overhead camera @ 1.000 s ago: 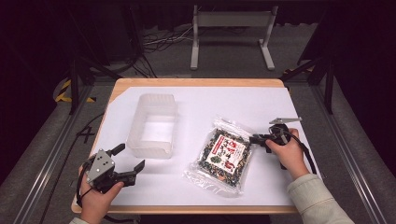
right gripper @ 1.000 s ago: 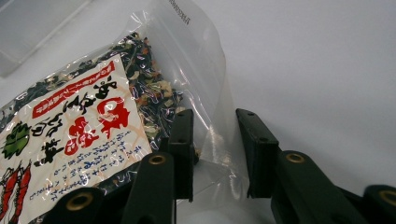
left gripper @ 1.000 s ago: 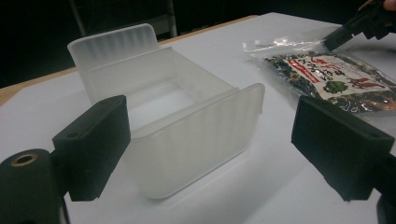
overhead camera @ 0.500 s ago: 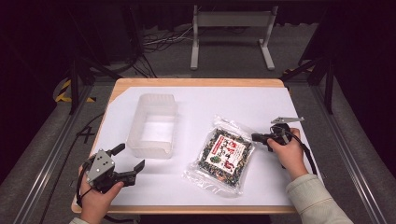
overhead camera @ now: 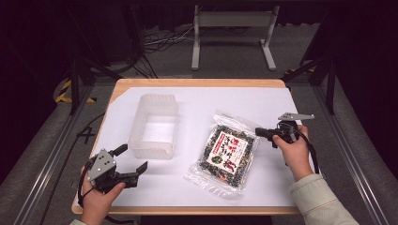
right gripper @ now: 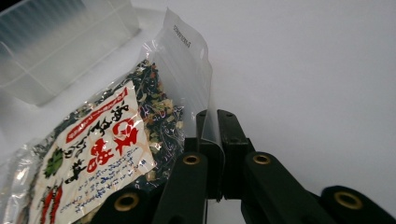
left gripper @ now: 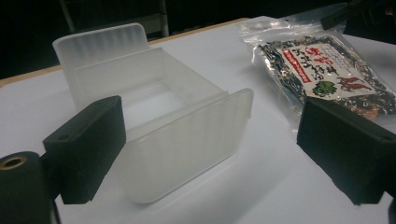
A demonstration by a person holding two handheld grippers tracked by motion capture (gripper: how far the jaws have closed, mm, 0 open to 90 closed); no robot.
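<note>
Beside the empty plastic tub [overhead camera: 154,125], a clear packet [overhead camera: 227,152] of dried mix

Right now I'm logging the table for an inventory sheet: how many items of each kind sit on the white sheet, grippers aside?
Translucent white rectangular plastic container: 1
Clear plastic packet of dark dried food with a red and white label: 1
Total: 2
</note>
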